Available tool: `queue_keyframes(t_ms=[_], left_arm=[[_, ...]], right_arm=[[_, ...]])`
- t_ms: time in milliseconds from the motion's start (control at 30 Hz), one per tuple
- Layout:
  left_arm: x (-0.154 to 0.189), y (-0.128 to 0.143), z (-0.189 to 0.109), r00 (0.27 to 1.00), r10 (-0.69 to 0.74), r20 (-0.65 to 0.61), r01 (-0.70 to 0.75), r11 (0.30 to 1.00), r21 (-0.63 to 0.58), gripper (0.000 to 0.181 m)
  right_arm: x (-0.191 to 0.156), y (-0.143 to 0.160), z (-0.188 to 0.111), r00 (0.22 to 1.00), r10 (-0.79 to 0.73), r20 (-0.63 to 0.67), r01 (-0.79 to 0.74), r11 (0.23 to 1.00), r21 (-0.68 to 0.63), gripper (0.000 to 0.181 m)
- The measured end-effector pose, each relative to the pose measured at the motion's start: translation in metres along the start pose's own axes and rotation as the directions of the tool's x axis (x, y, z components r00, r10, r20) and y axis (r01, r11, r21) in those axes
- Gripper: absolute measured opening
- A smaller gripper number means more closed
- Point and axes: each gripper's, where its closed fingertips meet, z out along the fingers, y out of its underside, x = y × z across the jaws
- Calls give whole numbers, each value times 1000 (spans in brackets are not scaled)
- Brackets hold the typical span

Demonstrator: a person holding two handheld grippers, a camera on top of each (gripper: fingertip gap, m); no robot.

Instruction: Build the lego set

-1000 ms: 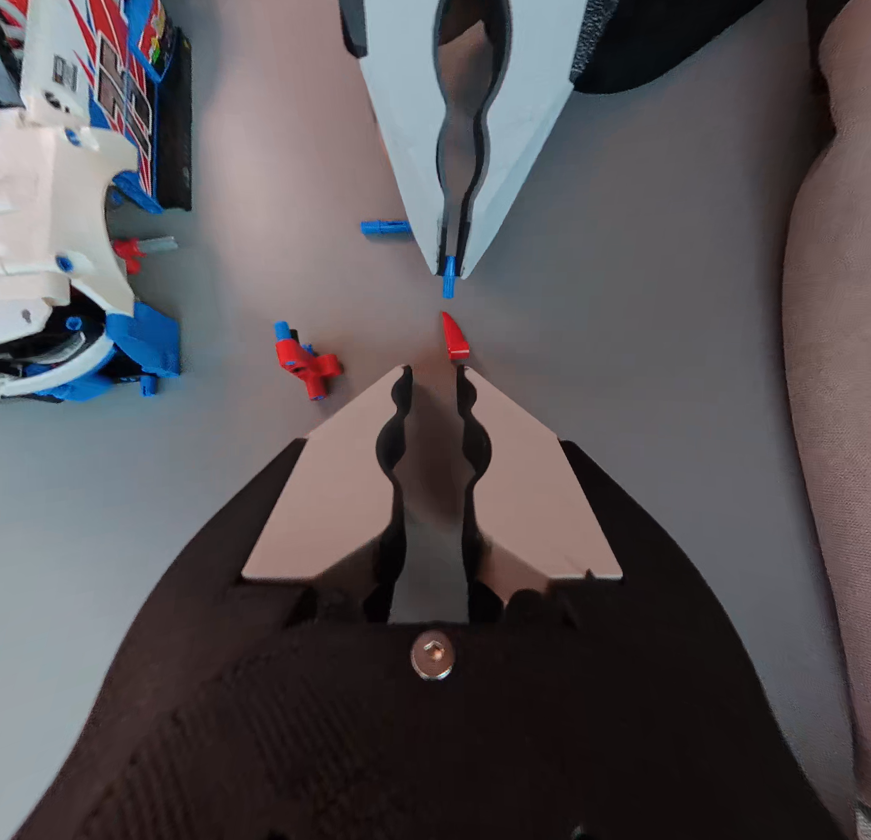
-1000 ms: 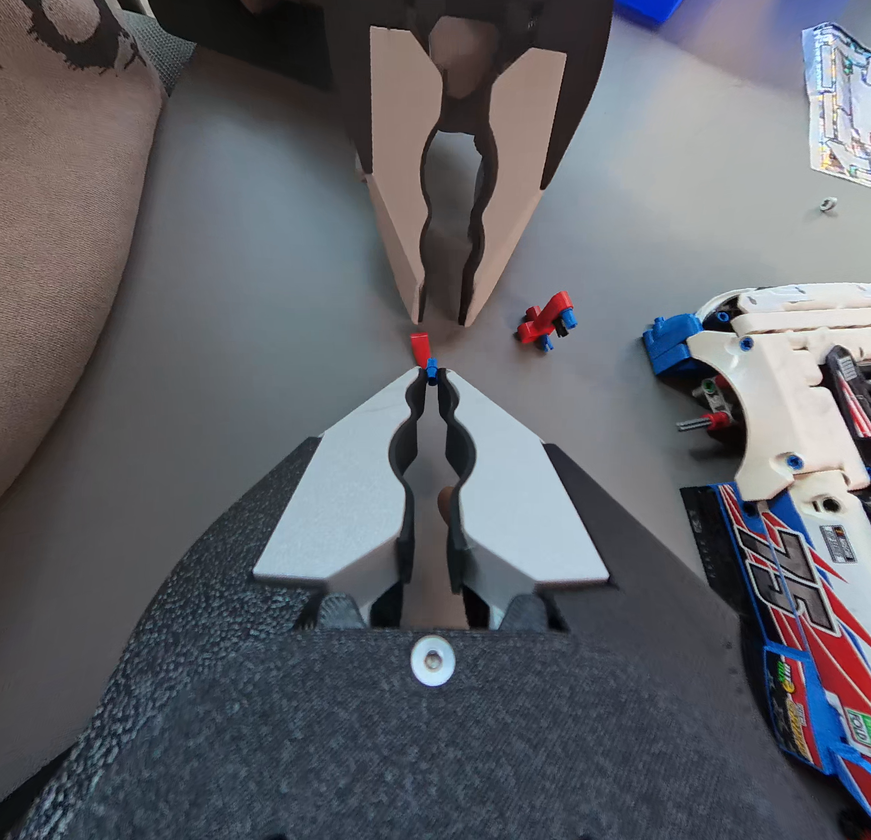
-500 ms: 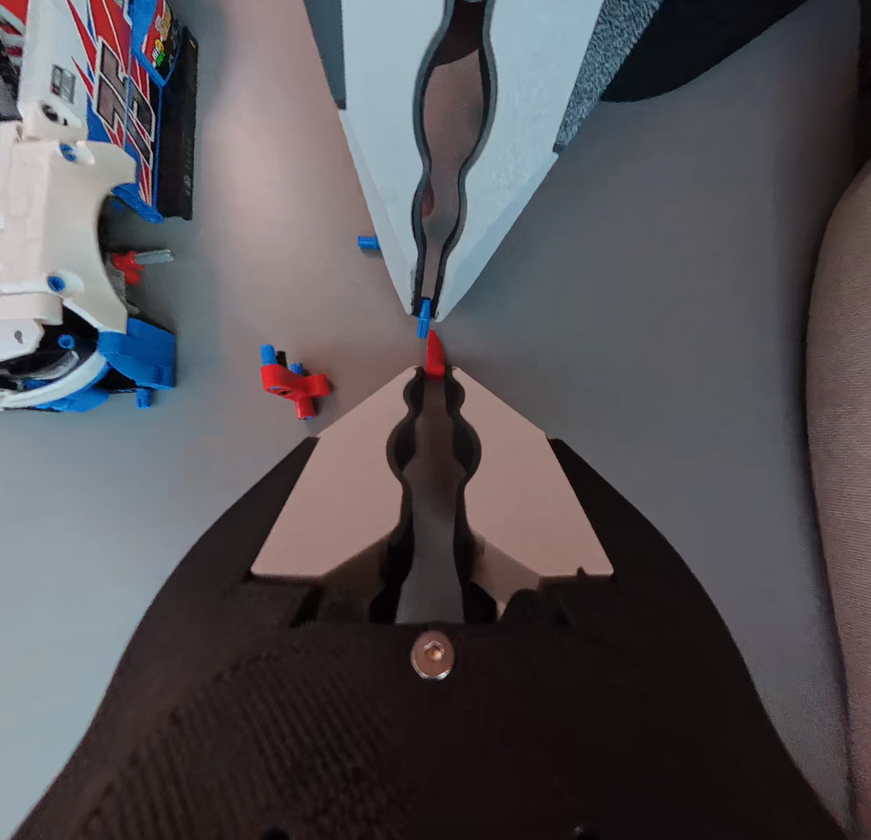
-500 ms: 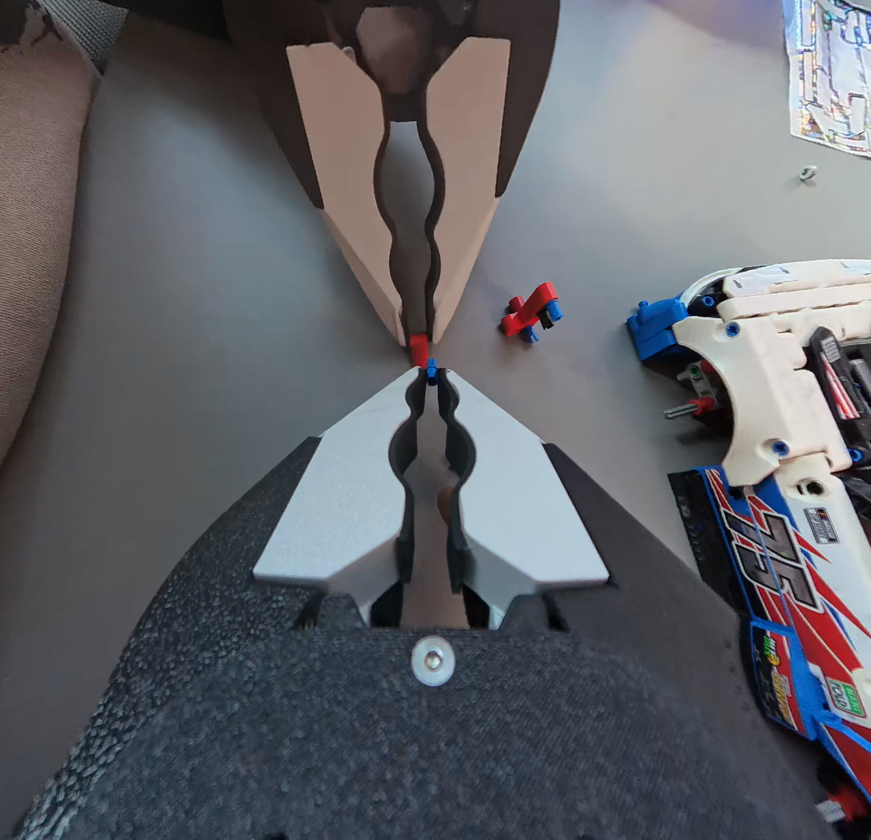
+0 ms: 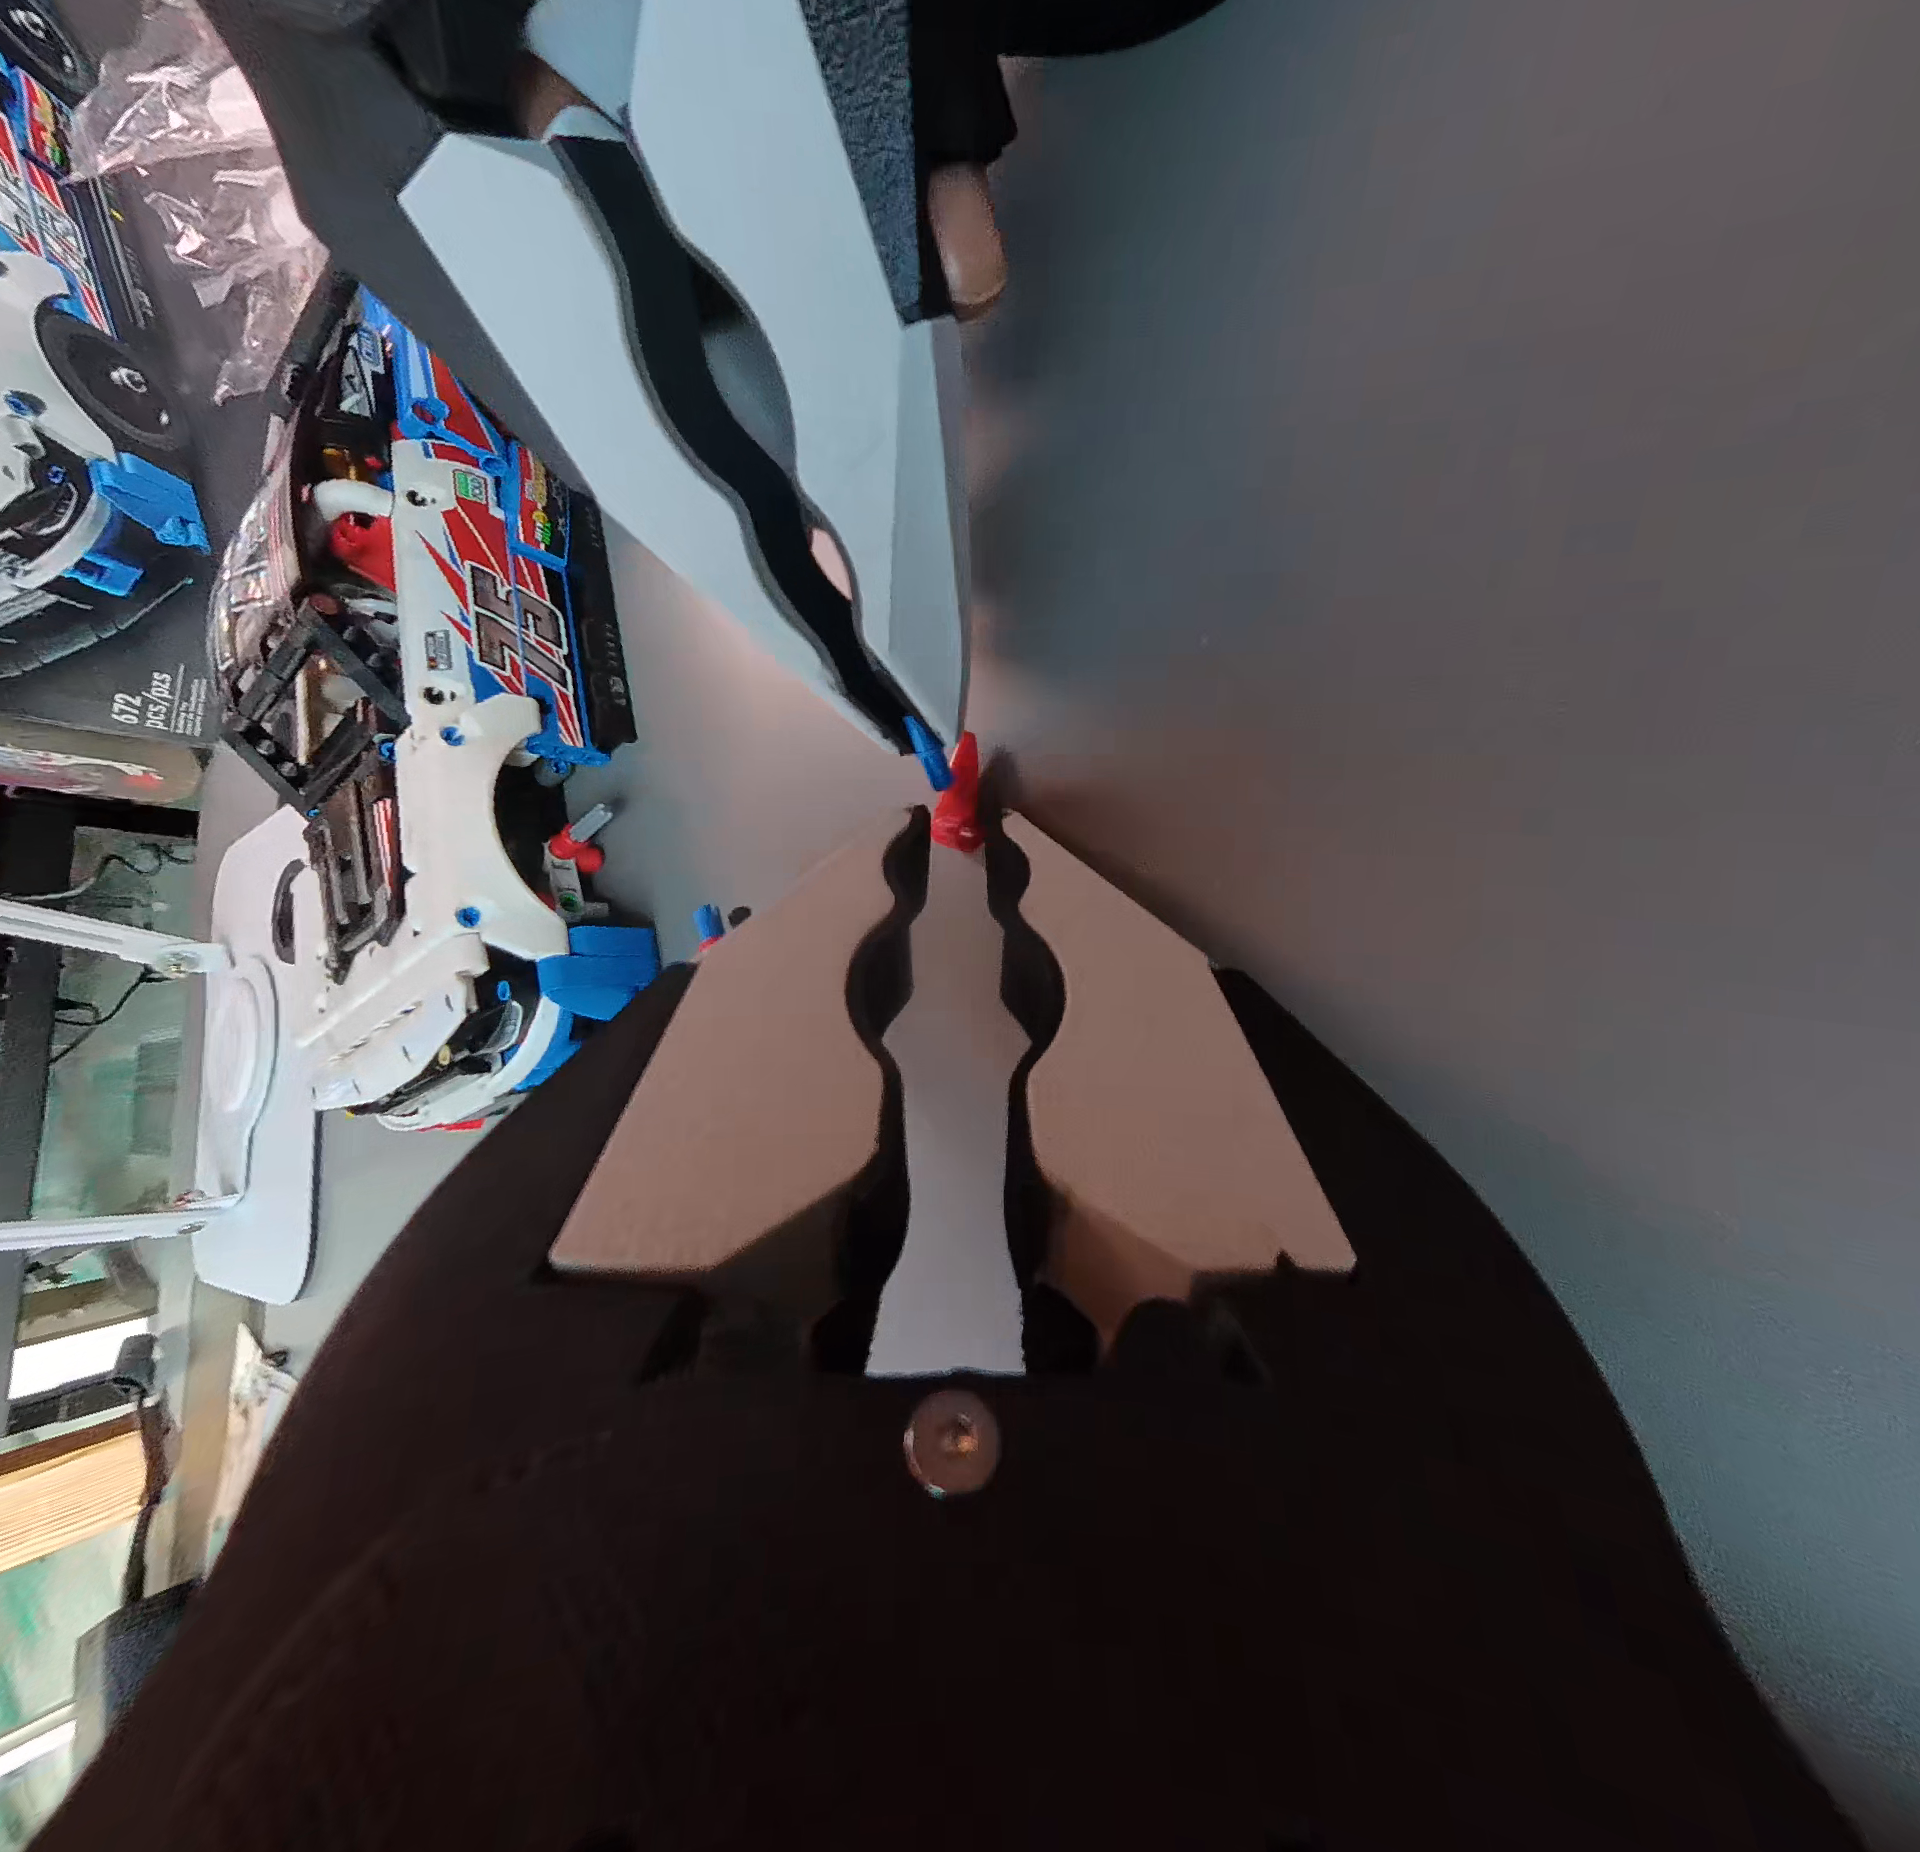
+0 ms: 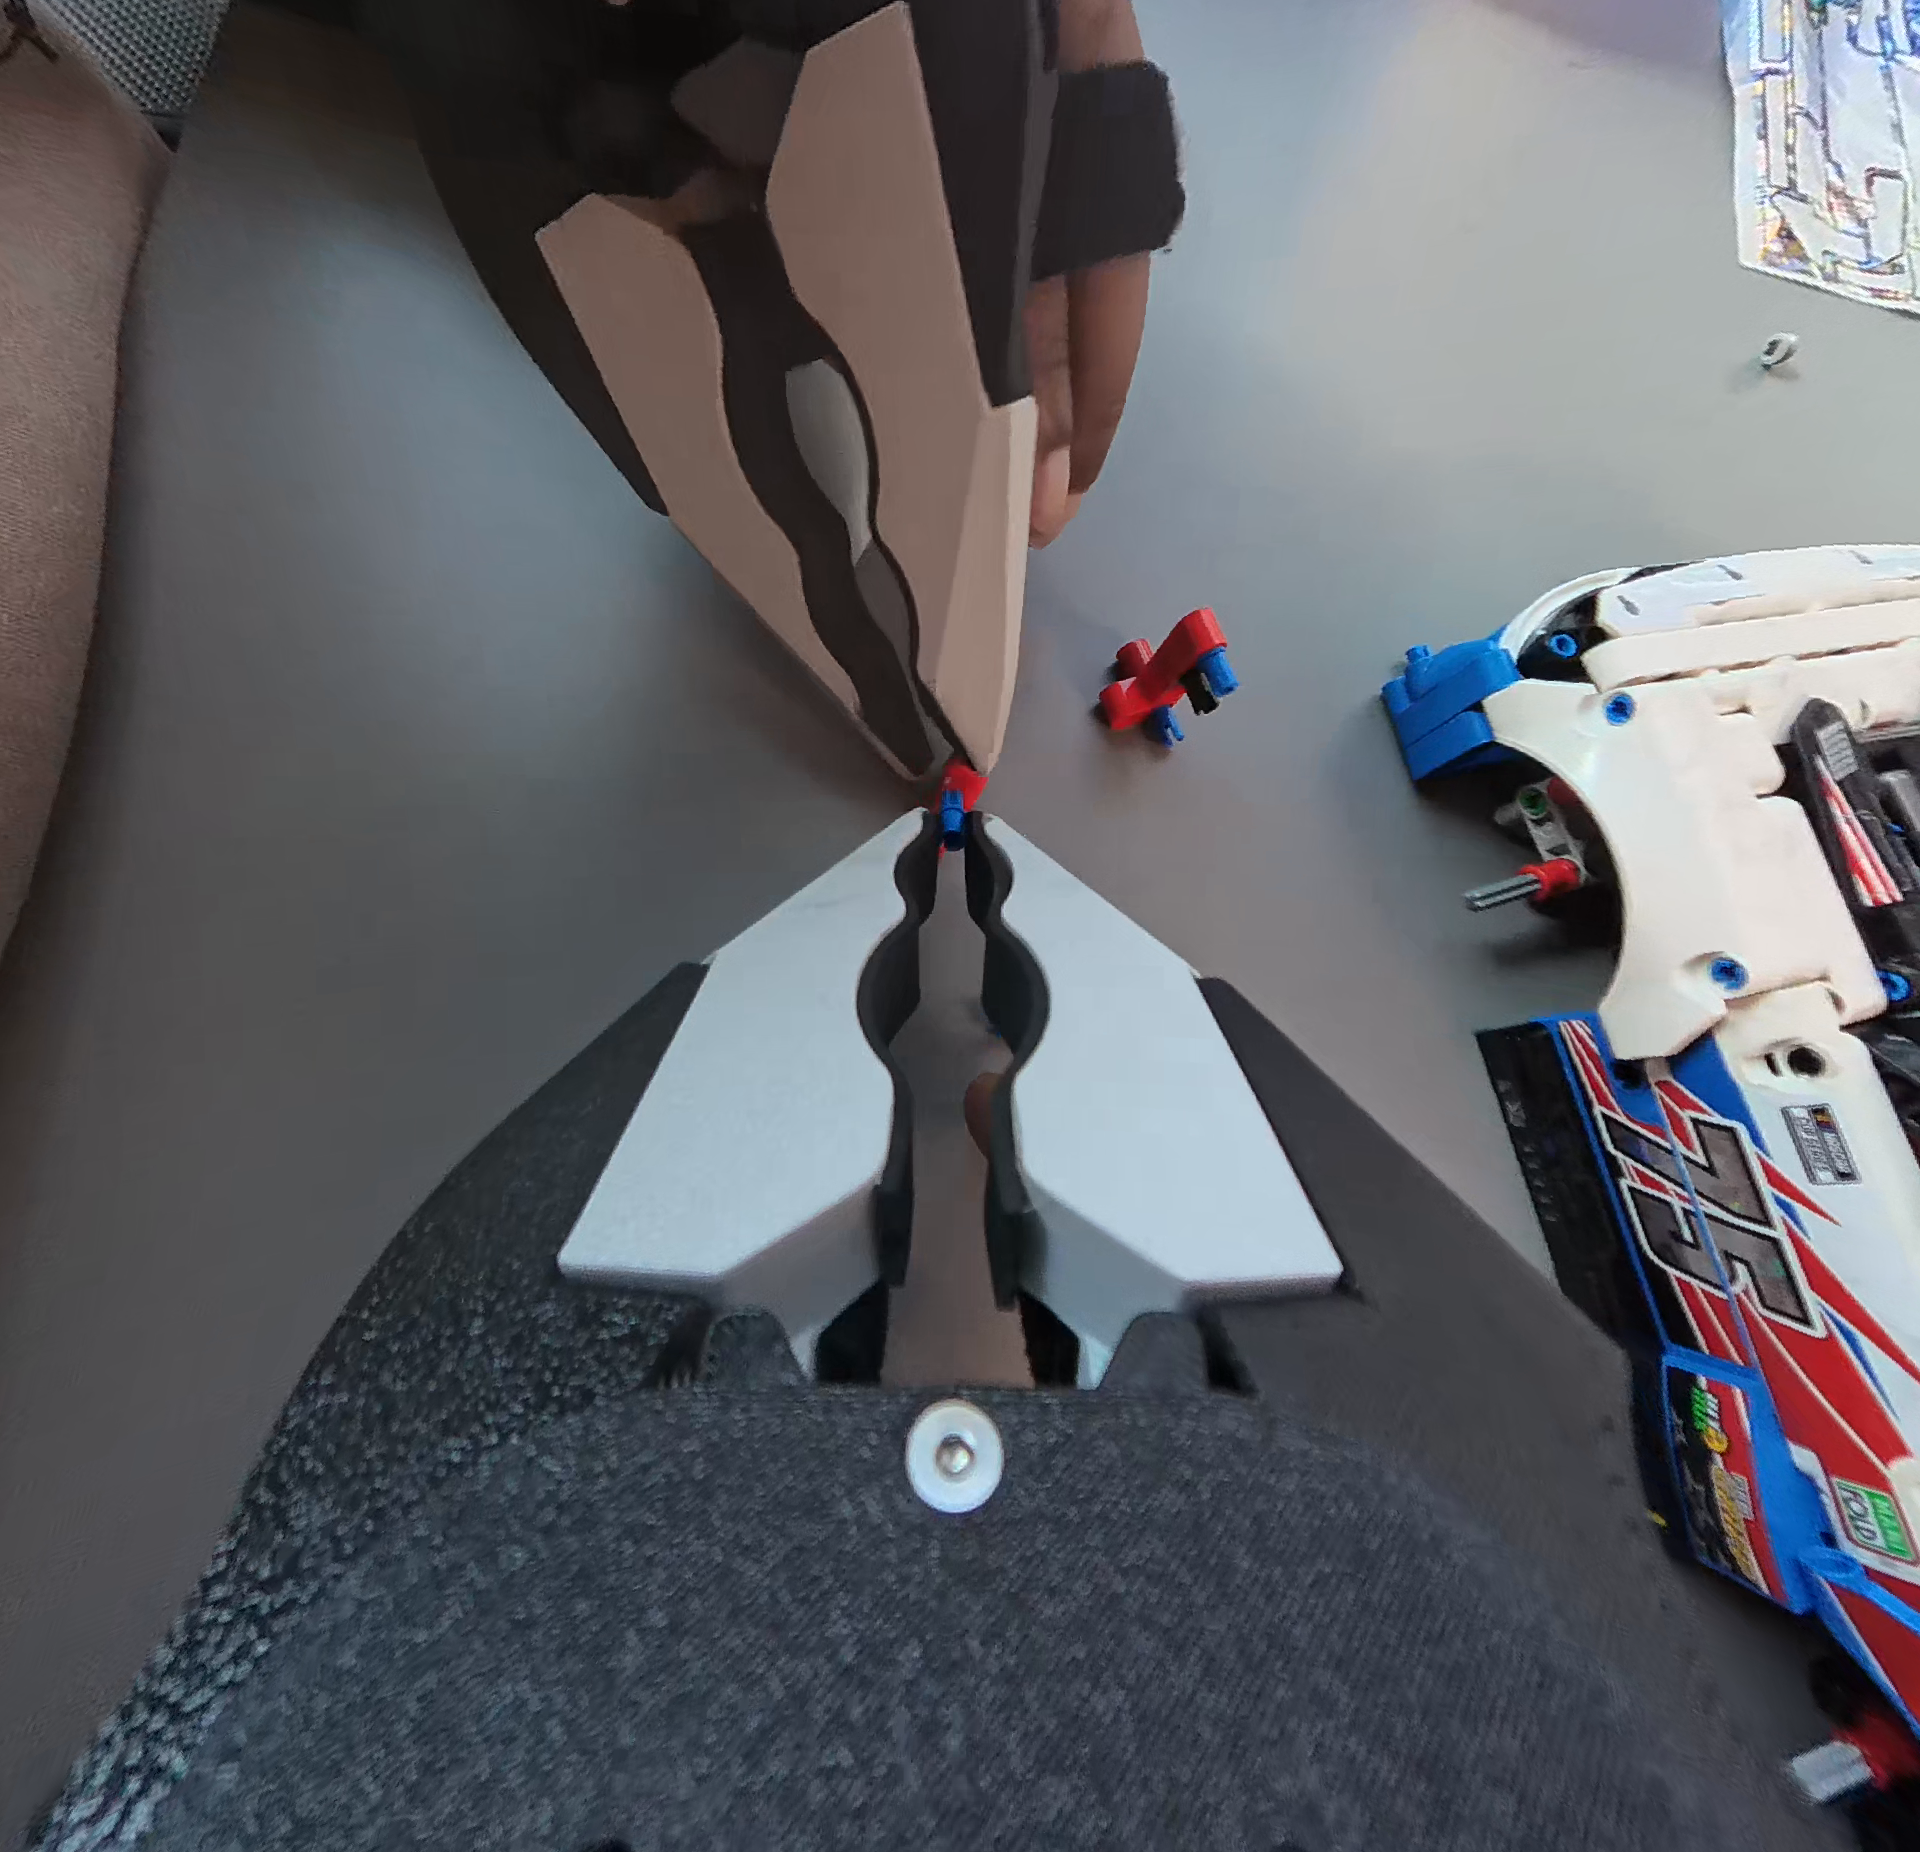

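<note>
Above the grey surface, the left tool is clamped on a red piece, and the right tool on a blue pin; piece and pin touch, tip to tip. Only the left view shows the box beyond the car; only the right shows a red part lying beside the car.

My right gripper pinches a small blue pin at centre frame. From twelve o'clock the left gripper comes in tilted, clamped on a red piece that touches the pin. A red-and-blue subassembly lies on the grey table at one o'clock; the race car model sits at three.
</note>
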Motion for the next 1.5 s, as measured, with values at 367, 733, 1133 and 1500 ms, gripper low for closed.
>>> queue_keyframes(t_ms=[367, 733, 1133, 1500], left_arm=[[2, 3, -5, 794, -555, -248, 567, 823, -31, 19], [3, 2, 2, 828, -518, -216, 522, 852, -46, 0], [1, -8, -1, 826, -508, -245, 530, 847, 31, 0], [1, -4, 1, 790, -562, -243, 579, 815, -3, 5]], right_arm=[[4, 0, -5, 1000, 10, -2, -10, 1000, 10, 2], [4, 8, -5, 1000, 28, 12, -28, 999, -15, 2], [-2, -1, -5, 999, 32, 41, -33, 999, 27, 2], [0, 5, -4, 998, 50, 46, -51, 999, 12, 2]])
